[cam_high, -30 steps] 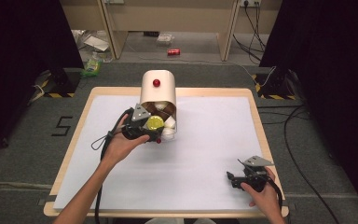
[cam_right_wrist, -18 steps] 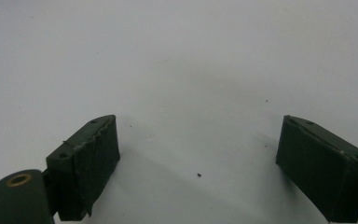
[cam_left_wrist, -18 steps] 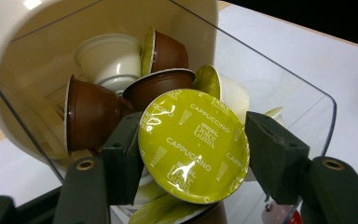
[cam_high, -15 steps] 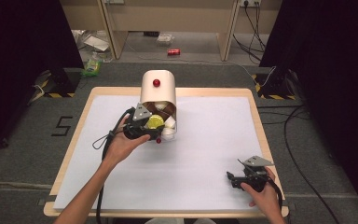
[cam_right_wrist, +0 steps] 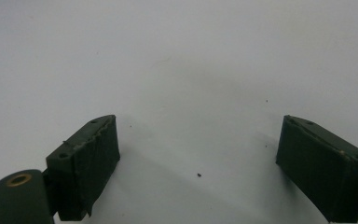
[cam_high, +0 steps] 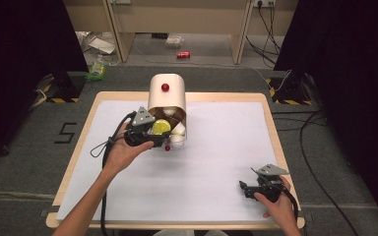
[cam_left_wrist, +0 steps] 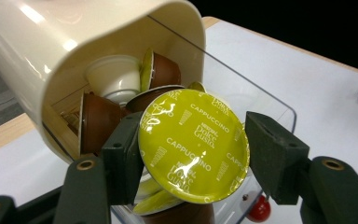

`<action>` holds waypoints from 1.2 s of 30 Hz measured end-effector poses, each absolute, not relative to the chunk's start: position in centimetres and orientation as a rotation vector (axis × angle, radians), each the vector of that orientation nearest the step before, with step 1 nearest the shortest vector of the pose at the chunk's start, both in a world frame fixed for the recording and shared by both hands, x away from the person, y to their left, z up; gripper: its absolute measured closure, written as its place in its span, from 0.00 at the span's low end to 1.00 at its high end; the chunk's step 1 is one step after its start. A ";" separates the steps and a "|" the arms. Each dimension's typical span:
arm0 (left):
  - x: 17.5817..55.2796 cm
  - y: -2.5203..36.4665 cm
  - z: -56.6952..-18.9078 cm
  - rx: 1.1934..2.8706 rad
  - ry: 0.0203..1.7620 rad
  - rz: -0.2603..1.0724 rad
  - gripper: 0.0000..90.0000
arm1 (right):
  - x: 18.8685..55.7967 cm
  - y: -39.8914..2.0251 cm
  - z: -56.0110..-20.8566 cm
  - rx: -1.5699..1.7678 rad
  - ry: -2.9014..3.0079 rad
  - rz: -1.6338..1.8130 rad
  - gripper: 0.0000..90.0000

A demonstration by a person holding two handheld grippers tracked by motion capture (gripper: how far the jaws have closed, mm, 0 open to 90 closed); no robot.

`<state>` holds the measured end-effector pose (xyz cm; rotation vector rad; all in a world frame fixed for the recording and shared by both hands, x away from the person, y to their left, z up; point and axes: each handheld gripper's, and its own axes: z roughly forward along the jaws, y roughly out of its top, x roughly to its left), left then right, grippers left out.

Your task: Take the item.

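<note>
My left tongs (cam_left_wrist: 193, 151) clamp a green capsule (cam_left_wrist: 193, 144) at the dispenser (cam_high: 167, 93) mouth, to draw it out; right tongs (cam_right_wrist: 198, 163) rest released near the table's front-right corner.

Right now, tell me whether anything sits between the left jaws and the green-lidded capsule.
Nothing does. The left gripper has its jaws closed on the green-lidded Cappuccino capsule at the open drawer of the cream dispenser. Brown capsules crowd behind it, not between.
</note>
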<state>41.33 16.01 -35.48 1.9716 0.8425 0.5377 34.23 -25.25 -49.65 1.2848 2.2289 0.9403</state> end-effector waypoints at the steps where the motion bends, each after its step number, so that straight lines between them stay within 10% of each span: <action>1: 41.3 16.1 -35.2 1.976 0.836 0.542 0.45 | 34.2 -25.2 -49.6 1.288 2.229 0.941 0.15; 36: 40.0 22.4 -34.1 1.899 0.923 0.601 0.44 | 34.2 -25.2 -49.6 1.286 2.229 0.941 0.15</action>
